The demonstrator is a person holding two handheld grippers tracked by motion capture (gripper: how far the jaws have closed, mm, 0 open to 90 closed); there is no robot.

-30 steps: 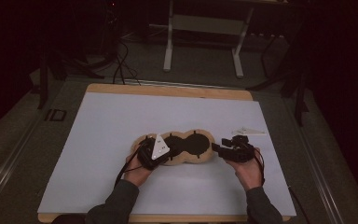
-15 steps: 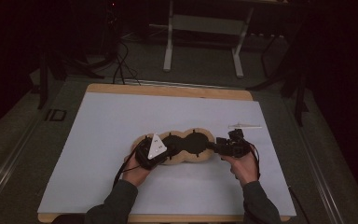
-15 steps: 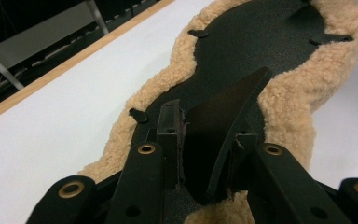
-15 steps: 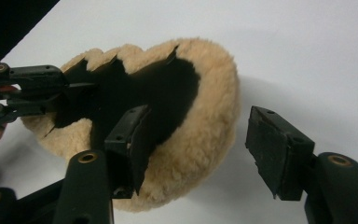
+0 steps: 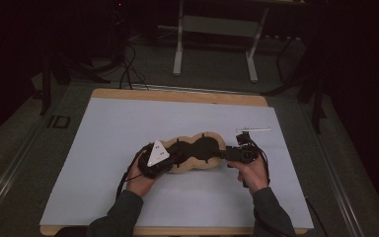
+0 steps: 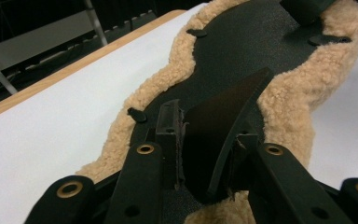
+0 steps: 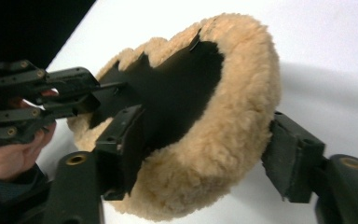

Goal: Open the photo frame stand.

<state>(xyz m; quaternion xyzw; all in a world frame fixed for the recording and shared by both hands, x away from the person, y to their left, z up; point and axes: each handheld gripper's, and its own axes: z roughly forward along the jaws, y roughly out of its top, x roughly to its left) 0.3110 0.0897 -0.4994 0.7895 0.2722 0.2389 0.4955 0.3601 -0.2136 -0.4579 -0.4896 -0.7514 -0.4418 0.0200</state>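
A wavy pad [image 5: 197, 148] with a tan fleece rim and a black top lies on the white sheet [image 5: 128, 123]. My left gripper [image 5: 175, 158] is at its left end, shut on a black flap [image 6: 223, 102] that stands up from the top; the flap sits pinched between the jaws of this gripper [image 6: 207, 126]. My right gripper [image 5: 225, 154] is at the pad's right end. Its jaws have just been opening, and that gripper [image 7: 207, 135] now straddles the fleece rim [image 7: 233, 102]: one jaw lies on the black top, the other stands off the fleece outside. The left gripper [image 7: 93, 93] shows beyond.
The white sheet covers a wooden table [image 5: 177, 95]. A slim white strip [image 5: 252, 129] lies just beyond the right gripper. Metal stand legs [image 5: 178, 49] and cables are on the floor past the far edge. Bare sheet lies to the left and at the front.
My right gripper has moved left onto the pad's right end and its jaws stand wider. The left gripper has stayed in place on the flap.
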